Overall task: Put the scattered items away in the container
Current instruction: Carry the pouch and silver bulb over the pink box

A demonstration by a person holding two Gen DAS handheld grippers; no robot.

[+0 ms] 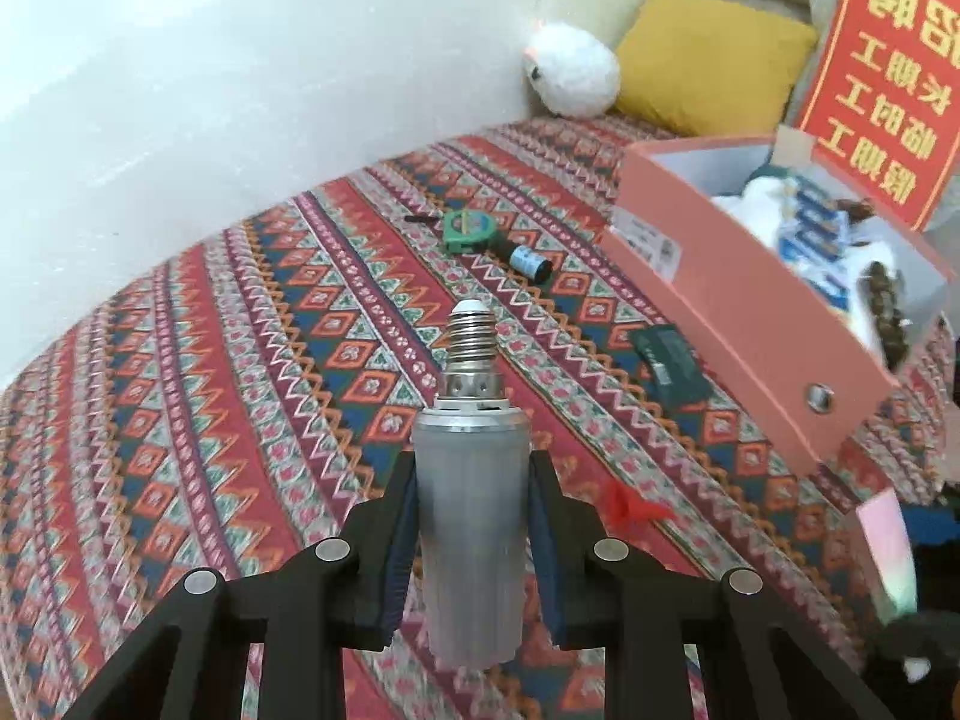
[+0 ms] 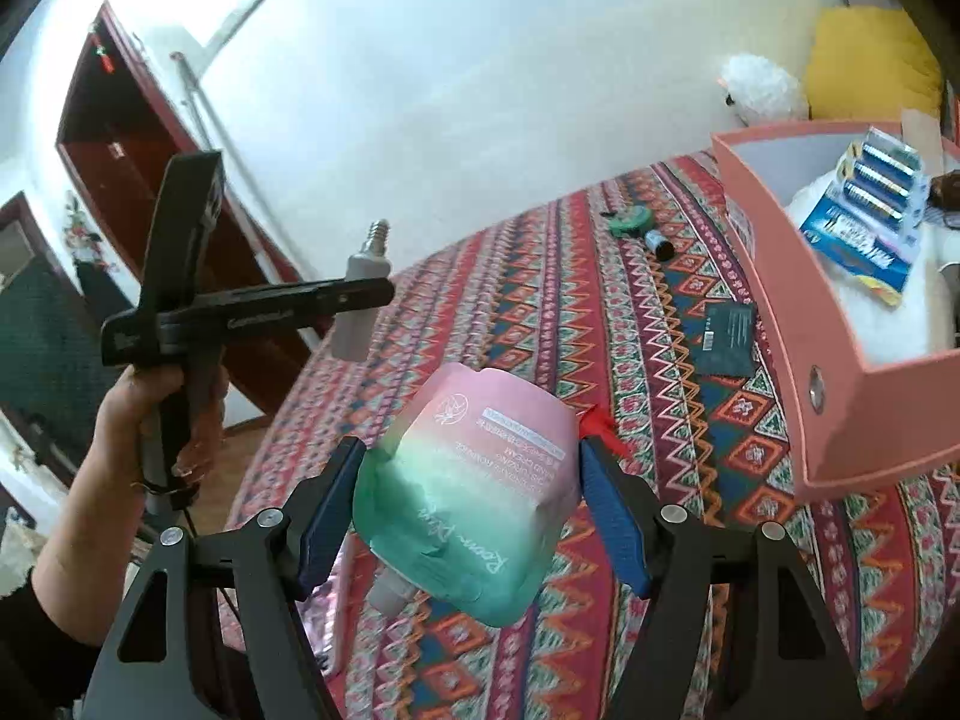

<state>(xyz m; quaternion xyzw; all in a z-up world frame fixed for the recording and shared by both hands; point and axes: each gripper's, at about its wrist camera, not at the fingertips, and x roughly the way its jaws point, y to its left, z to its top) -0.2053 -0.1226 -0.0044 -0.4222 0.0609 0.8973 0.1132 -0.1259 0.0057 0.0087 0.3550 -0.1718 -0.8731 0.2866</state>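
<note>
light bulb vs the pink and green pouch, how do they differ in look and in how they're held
The light bulb is a rigid frosted grey cylinder with a metal screw base; the pouch is soft and crumpled, pink fading to green, with printed text. The bulb sits in the left gripper with its base pointing forward; the pouch sits in the right gripper with its spout pointing back. Both are lifted above the patterned bedspread, outside the pink box.
</note>
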